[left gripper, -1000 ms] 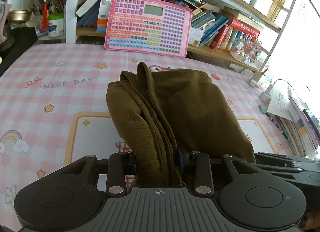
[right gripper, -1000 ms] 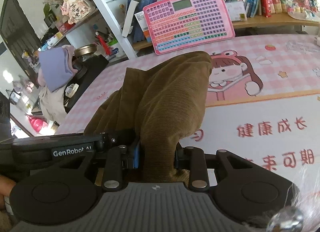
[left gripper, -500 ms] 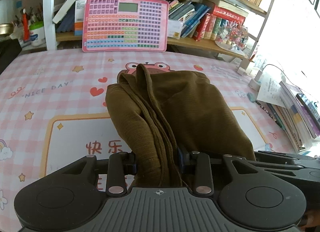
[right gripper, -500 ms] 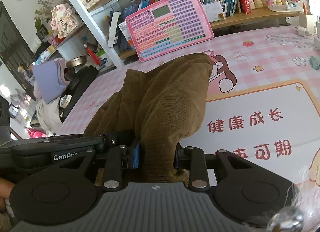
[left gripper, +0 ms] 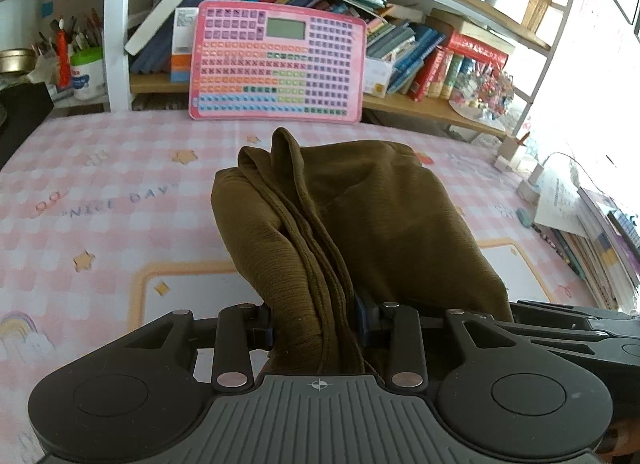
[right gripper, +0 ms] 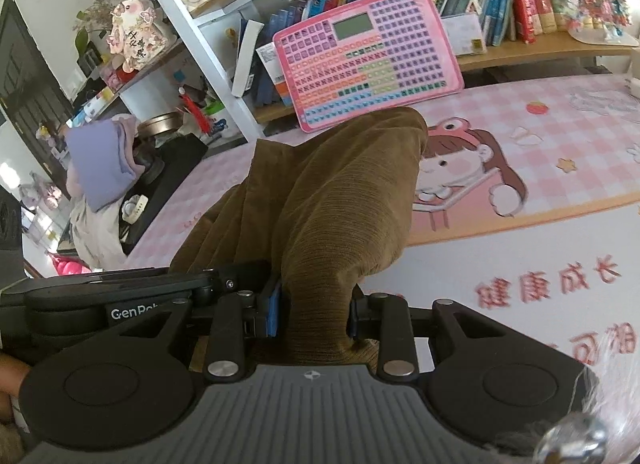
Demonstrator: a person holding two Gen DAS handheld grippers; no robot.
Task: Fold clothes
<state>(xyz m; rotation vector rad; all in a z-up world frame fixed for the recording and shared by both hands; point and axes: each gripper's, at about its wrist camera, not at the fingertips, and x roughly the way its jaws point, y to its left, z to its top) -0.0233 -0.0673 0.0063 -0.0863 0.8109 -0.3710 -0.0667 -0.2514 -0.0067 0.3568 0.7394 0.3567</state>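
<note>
Pink checked cartoon desk mat [left gripper: 100, 224], bookshelf behind. Olive-brown ribbed knit garment [left gripper: 360, 216] bunched above mat, left gripper [left gripper: 316, 324] and right gripper [right gripper: 314, 312] side by side, both clamped on its near edge.

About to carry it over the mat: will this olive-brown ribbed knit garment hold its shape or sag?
The olive-brown ribbed knit garment will probably sag: it already droops in soft folds beyond the left gripper. It looks bulky rather than slippery, as thick layers fill the right gripper, so the grip likely holds. Loose edges may drag on the pink checked mat.
</note>
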